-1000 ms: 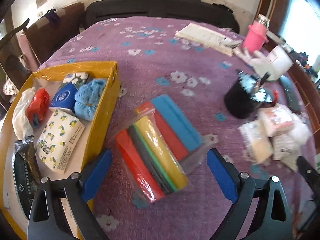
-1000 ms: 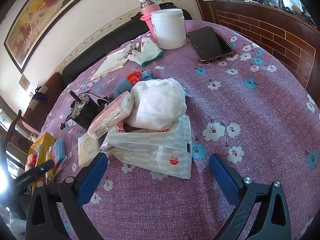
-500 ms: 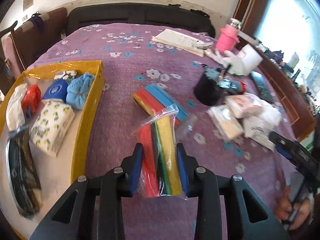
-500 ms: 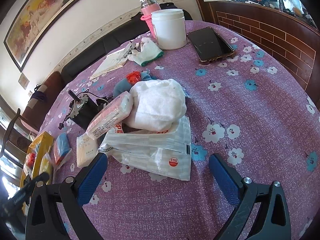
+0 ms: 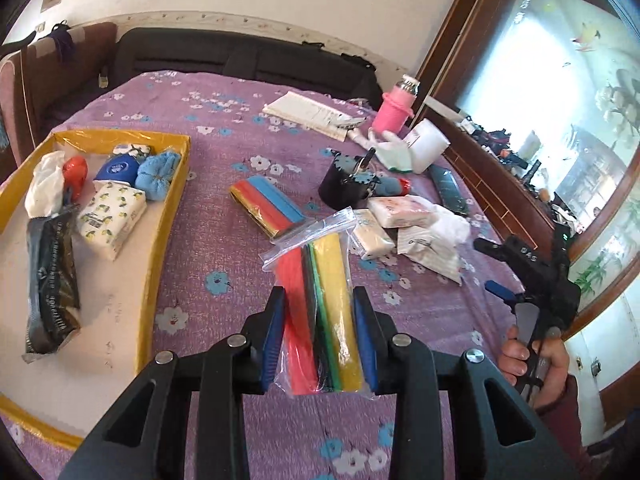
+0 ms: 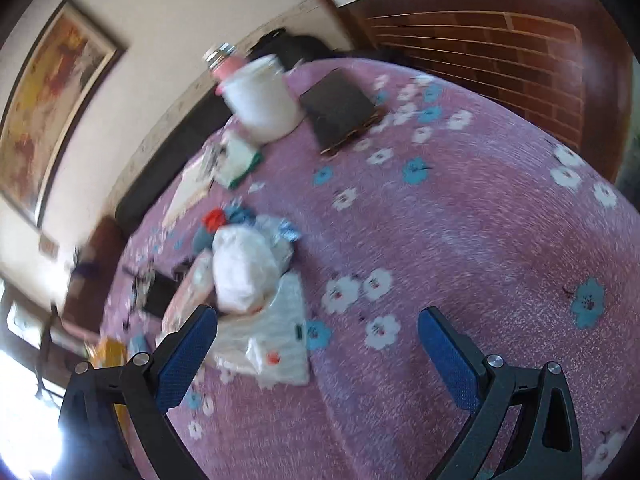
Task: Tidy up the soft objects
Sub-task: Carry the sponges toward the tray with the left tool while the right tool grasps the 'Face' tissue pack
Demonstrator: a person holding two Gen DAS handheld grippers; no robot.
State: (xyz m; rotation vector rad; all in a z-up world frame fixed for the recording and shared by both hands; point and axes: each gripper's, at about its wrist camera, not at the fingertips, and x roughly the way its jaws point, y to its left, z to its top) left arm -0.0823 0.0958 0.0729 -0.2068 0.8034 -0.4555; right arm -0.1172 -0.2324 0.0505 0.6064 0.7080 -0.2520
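Only the left wrist view shows the left claw (image 5: 320, 336) clamping a bagged sponge pack (image 5: 320, 300); the right claw (image 6: 316, 356) gapes wide near a white bundle (image 6: 244, 272).

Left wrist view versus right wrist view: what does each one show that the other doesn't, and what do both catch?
Only the left wrist view shows the left gripper shut on the bag of coloured sponges, the loose sponge stack and the items inside the yellow box. Only the right wrist view, blurred, shows the open right gripper's fingers and the framed painting. Both show the white jar, pink bottle and white packet pile.
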